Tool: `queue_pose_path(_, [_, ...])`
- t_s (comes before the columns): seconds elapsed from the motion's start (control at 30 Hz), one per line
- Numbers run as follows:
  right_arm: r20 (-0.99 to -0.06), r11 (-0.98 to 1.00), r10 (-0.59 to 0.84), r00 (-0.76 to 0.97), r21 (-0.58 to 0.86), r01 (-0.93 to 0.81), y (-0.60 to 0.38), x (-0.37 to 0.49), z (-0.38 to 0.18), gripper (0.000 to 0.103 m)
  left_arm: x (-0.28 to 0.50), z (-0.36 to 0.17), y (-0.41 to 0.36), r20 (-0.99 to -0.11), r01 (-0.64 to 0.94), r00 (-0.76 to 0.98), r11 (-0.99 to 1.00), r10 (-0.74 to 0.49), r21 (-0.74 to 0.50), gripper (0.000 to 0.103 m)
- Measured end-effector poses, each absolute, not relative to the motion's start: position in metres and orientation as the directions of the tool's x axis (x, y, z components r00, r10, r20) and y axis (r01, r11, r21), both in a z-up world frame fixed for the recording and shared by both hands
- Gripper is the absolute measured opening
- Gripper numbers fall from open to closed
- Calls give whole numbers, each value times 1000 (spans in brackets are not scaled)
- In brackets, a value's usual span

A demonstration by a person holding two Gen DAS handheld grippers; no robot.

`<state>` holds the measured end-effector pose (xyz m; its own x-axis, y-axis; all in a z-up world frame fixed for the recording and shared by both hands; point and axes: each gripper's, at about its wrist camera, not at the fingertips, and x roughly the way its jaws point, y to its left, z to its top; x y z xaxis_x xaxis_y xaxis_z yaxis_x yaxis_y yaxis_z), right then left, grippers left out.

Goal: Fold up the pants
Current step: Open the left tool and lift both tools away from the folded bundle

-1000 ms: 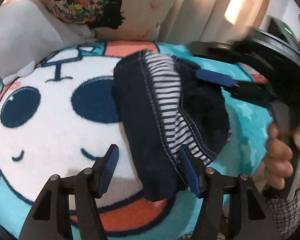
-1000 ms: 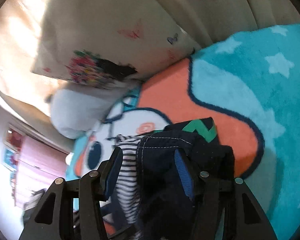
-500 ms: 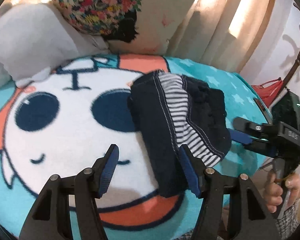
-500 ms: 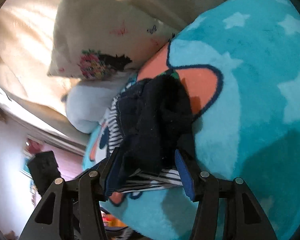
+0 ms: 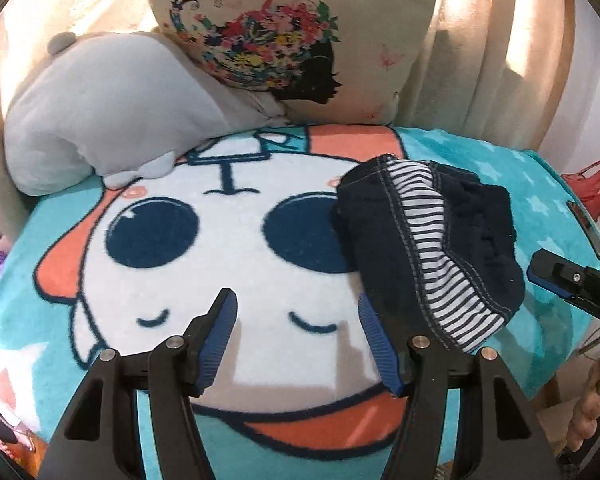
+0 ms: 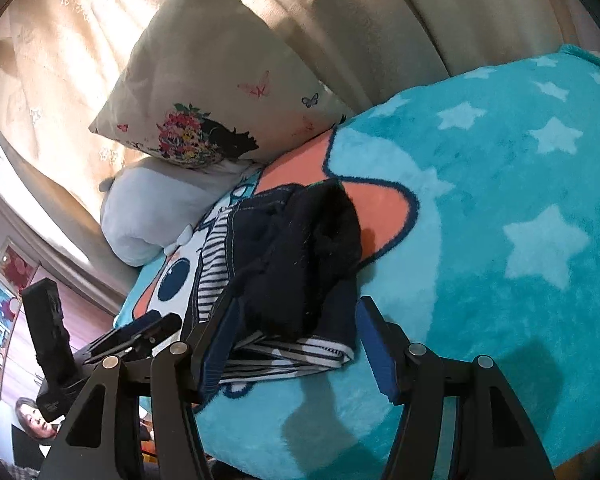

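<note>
Left gripper (image 5: 296, 334): jaws apart, empty, over the blanket (image 5: 236, 264); right gripper (image 6: 296, 344): jaws just widened, gripping nothing, at the near edge of the pants (image 6: 296, 256); pants: folded navy bundle, striped lining showing, lying on the cartoon-face blanket near the pillow (image 5: 284, 28).

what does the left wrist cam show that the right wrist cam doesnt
Only the left wrist view shows the blanket's whole cartoon face, both round eyes and closed-eye marks, the red item at the right edge, and the right gripper beside the pants.

Only the right wrist view shows the framed pictures on the far wall, the left gripper from the side, and a person low in the corner.

Both show the folded pants on the blanket, the floral pillow and the grey plush.
</note>
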<state>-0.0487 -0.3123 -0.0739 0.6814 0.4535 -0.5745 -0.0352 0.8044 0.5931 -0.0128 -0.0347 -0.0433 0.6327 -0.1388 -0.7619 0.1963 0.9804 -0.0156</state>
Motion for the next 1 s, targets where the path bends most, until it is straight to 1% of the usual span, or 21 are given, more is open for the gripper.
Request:
queue_pose_path(0.13, [-581,813,440,685,582,-29,-312,-53,-72,65,-16,-43,-30,-760,176,640,984,-115,0,63])
queue_pose_path(0.37, [-607,854,383,696,520,-17,-307,-62,-68,66,-20,-45,-28,-767,173,631,985,-114,-4,63])
queue_pose_path(0.53, [-600,856,369,710,516,-8,-308,-63,-64,67,-18,-48,-28,-771,167,629,986,-98,11,63])
queue_pose_path(0.67, [-598,867,356,718,499,-14,-306,-62,-60,70,-16,-50,-28,-775,166,625,986,-94,15,63])
queue_pose_path(1.0, [-610,859,343,714,511,24,-321,-47,-68,72,-2,-59,-38,-794,184,600,983,-91,26,63])
